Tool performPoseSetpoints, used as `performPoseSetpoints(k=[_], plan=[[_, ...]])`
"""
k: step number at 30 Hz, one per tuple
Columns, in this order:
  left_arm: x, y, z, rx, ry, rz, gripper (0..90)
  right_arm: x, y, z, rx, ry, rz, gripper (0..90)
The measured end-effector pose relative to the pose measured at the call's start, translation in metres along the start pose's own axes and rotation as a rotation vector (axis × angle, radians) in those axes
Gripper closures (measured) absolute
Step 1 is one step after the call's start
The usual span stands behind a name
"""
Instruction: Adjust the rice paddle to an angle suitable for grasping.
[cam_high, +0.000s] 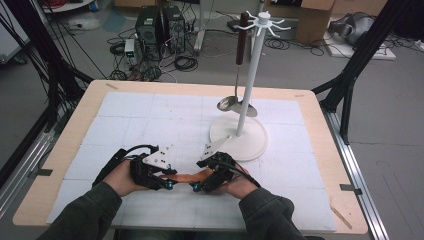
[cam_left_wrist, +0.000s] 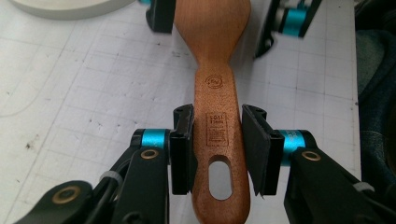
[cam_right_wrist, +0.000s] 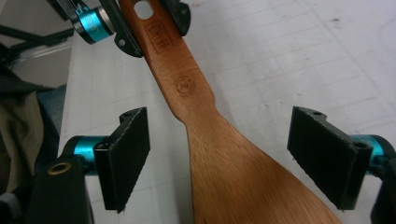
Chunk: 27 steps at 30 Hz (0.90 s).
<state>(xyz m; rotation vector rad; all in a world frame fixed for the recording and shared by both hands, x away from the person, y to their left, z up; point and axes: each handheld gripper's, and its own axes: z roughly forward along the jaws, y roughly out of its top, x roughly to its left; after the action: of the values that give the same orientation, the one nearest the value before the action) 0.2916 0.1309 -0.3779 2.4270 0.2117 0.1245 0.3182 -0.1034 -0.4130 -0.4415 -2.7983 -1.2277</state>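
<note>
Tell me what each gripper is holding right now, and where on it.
The left gripper clamps the wooden spatula by its handle, near the hanging hole. The right gripper straddles the blade with open jaws, holding nothing.

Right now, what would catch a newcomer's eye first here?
The wooden spatula near the table's front edge, its handle clamped in the left claw while the right claw straddles the blade, pads clear of it. Behind stands a white utensil stand with a ladle hanging from a hook.
</note>
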Motion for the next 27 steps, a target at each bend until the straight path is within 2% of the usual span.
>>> performPoseSetpoints(k=[4,10,14,21,27], plan=[[-0.0002,0.0061,0.0004,0.002,-0.006,0.015,65.3,-0.0005,0.0012,0.0094,0.035,0.021,-0.018,21.8],[-0.0010,0.0087,0.0021,0.000,-0.017,0.019,65.3,-0.0018,0.0009,0.0121,0.063,0.071,-0.037,42.3],[-0.0017,0.0090,0.0027,-0.008,-0.023,0.017,65.3,-0.0023,0.0015,0.0112,0.059,0.081,-0.062,50.6],[0.0014,0.0084,-0.0003,-0.024,-0.051,0.003,65.0,0.0003,0.0031,0.0086,0.052,0.102,-0.103,56.8],[0.0040,0.0073,-0.0031,-0.043,-0.042,-0.021,61.9,0.0036,0.0047,0.0070,0.044,0.134,-0.126,64.4]])
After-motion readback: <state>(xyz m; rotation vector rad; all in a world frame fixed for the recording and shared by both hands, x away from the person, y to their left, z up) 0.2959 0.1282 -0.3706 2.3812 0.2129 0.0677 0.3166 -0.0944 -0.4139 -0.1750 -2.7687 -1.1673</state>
